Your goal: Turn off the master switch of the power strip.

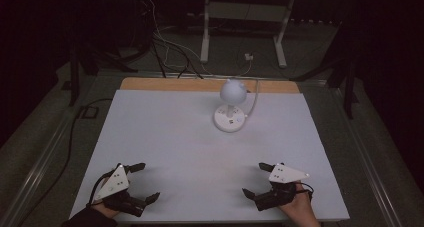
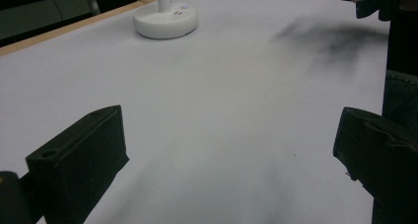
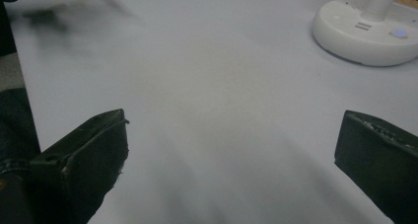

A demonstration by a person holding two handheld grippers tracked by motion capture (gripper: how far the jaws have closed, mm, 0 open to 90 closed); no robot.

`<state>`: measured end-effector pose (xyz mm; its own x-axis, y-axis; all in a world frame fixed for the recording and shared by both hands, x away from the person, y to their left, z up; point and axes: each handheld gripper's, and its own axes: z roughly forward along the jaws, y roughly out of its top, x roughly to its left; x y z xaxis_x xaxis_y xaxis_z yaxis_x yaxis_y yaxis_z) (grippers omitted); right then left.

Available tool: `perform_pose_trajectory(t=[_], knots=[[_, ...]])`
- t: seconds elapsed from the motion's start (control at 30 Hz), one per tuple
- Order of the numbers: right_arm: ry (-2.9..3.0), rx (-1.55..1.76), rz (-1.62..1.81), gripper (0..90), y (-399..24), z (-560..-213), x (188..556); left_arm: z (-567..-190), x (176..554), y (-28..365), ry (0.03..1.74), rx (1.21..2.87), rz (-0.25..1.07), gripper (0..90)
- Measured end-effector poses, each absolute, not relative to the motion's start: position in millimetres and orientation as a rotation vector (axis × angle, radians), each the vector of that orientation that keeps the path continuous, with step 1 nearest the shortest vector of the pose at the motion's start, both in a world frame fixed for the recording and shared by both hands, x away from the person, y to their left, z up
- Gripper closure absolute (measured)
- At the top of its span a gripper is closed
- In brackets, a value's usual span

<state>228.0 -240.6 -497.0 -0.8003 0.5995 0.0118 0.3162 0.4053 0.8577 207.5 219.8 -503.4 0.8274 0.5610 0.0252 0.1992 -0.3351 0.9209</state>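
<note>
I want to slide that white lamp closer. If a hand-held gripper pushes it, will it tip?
Pushed low on its wide round base, the lamp probably slides. Pushed at the globe head, it may tip, being top-heavy on a thin stem. Its cord may drag.

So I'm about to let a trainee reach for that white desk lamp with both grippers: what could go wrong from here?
1. The lamp carries a round head on a thin stem over a small base, so a push up high may tip it.
2. Its cord trails off the table's far edge; a tug might drag the lamp.
3. The left gripper and right gripper are open and far back, so the long reach may come in crooked.
</note>
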Motion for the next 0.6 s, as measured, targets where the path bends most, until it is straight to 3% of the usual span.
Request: perform_pose_trajectory(t=[0.6], knots=[[2.317,0.811,1.393,0.0,-232,-483,237,-503,207,220,0.575,1.905,0.409,0.3]])
